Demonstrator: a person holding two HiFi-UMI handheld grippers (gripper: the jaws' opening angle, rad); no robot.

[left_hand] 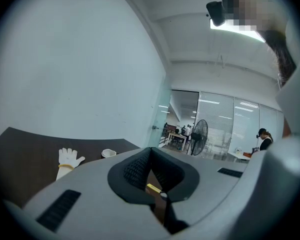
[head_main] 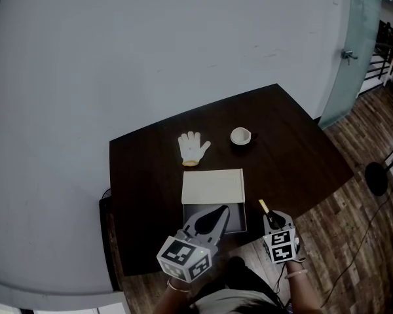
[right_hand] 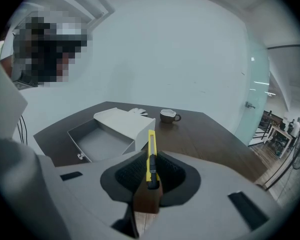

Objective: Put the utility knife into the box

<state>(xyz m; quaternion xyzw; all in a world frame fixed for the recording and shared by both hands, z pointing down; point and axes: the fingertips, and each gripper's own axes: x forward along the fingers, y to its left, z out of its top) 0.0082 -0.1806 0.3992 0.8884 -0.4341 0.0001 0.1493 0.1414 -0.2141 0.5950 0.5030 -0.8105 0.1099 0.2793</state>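
The yellow utility knife (head_main: 264, 207) sticks forward out of my right gripper (head_main: 272, 220), which is shut on it over the table's near edge. In the right gripper view the knife (right_hand: 150, 159) runs between the dark pads, pointing at the open grey box (right_hand: 97, 141) and its raised white lid (right_hand: 125, 121). In the head view the box (head_main: 238, 218) lies left of the knife, its lid (head_main: 213, 186) folded back. My left gripper (head_main: 217, 213) hangs over the box, shut and empty. In the left gripper view the knife (left_hand: 153, 188) shows through the shut jaws.
A white glove (head_main: 192, 148) and a small white cup (head_main: 240, 136) lie behind the box on the dark table (head_main: 150, 175). Wooden floor and a glass door (head_main: 354, 51) are to the right. A standing fan (left_hand: 200, 134) and a distant person (left_hand: 264, 139) show beyond.
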